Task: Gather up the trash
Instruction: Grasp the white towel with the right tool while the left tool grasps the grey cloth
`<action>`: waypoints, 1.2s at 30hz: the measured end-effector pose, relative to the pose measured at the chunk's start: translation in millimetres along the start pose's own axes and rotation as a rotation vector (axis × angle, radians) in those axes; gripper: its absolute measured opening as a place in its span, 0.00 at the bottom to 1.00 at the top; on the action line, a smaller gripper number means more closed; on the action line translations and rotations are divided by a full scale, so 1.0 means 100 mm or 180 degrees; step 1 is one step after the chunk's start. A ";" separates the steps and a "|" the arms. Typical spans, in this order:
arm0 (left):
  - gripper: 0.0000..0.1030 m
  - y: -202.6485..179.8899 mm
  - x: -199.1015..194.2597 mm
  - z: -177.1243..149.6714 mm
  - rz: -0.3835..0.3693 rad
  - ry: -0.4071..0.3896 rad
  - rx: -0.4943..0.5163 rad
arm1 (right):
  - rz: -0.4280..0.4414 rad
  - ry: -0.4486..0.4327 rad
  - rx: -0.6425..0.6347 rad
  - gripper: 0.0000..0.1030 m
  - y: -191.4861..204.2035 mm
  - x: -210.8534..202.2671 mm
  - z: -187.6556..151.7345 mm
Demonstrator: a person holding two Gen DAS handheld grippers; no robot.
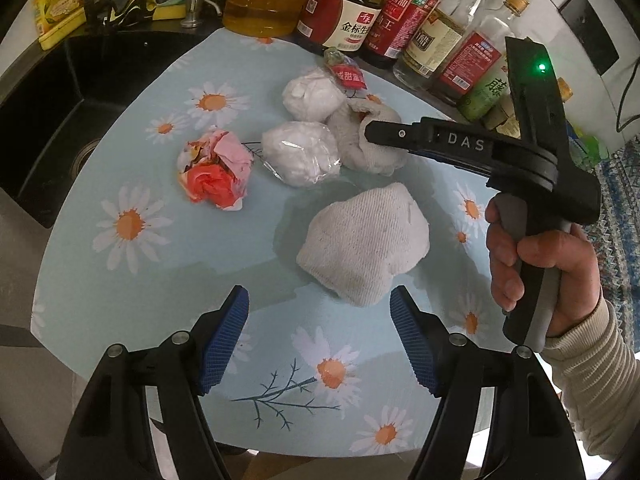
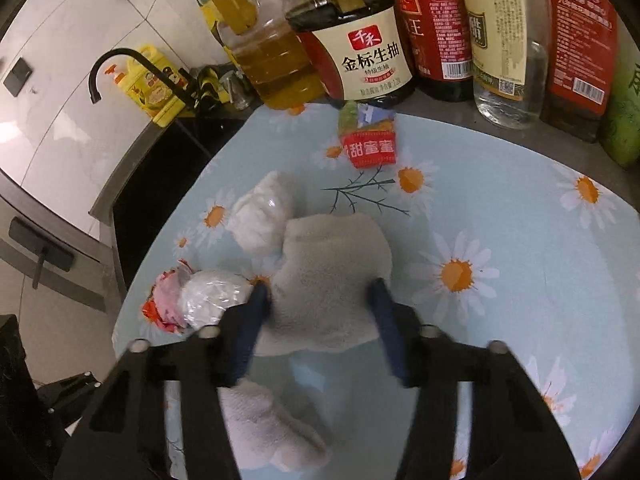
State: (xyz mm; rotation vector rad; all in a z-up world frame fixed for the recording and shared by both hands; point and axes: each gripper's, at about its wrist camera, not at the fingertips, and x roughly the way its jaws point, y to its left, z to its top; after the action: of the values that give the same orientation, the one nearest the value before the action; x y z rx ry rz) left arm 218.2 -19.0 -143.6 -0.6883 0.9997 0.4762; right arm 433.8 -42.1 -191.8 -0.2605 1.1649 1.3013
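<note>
Trash lies on a round table covered with a daisy cloth. My right gripper is shut on a grey cloth wad, its blue pads pressing both sides. The left wrist view shows that gripper reaching into the same wad, held by a person's hand. My left gripper hangs open over the table, just short of a white cloth wad. Two white plastic-wrapped balls, a pink and red crumpled wad and a red snack wrapper lie further off.
Sauce and oil bottles line the table's far edge. A black sink with a black faucet and a yellow detergent bottle lies to the left. The table's near edge runs just below my left fingers.
</note>
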 end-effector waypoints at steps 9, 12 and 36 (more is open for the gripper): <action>0.69 -0.05 0.07 0.04 0.0035 0.0041 0.0007 | 0.0068 -0.0129 -0.0058 0.24 -0.04 -0.17 -0.03; 0.69 -0.08 0.10 0.05 0.0040 0.0061 0.0038 | 0.0085 -0.0197 -0.0026 0.24 -0.07 -0.29 -0.04; 0.69 -0.44 0.56 0.33 0.0138 0.0280 0.0590 | 0.0025 -0.0399 0.0431 0.24 -0.55 -0.95 -0.59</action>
State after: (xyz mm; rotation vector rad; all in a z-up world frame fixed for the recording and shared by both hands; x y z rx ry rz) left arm 292.8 -23.4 -167.4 -0.5258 1.1280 0.3878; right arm 465.9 -160.2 -168.8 -0.0743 1.1421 1.2219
